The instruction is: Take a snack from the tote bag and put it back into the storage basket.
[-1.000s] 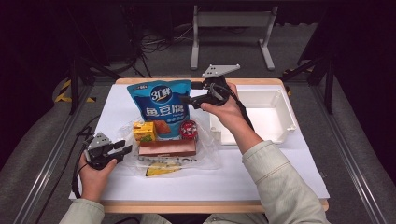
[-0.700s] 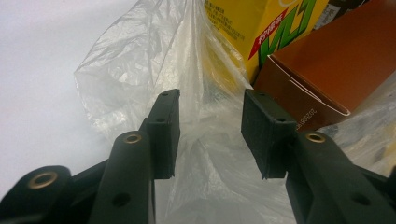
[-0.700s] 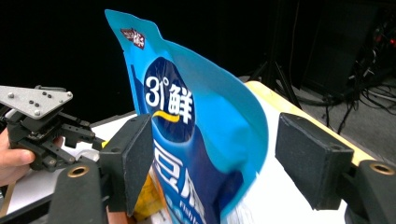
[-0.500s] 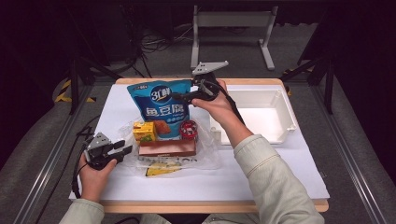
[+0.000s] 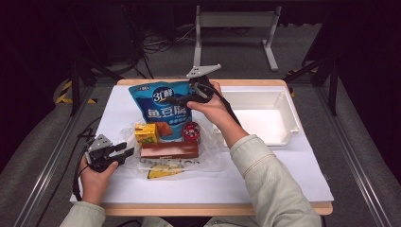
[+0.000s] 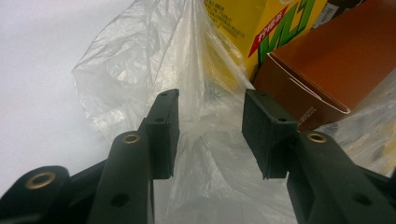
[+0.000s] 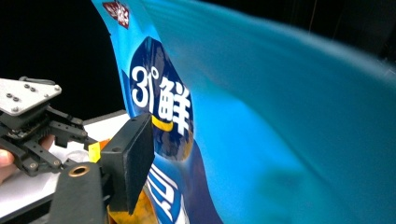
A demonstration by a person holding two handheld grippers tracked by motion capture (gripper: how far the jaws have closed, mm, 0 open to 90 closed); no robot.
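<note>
Item: blue snack bag, upright at twelve o'clock on the surface, now gripped by your right claw, which has swung leftward from the white bin, ready for lifting; left claw open astride plastic bag.

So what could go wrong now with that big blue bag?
The right tool pinches the blue snack bag only near its upper edge, so the slippery bag might slide free or swing. It stands close above the yellow juice box, the red can and the brown box, so it could knock them. The left tool is open around the clear plastic bag, which could shift.
</note>
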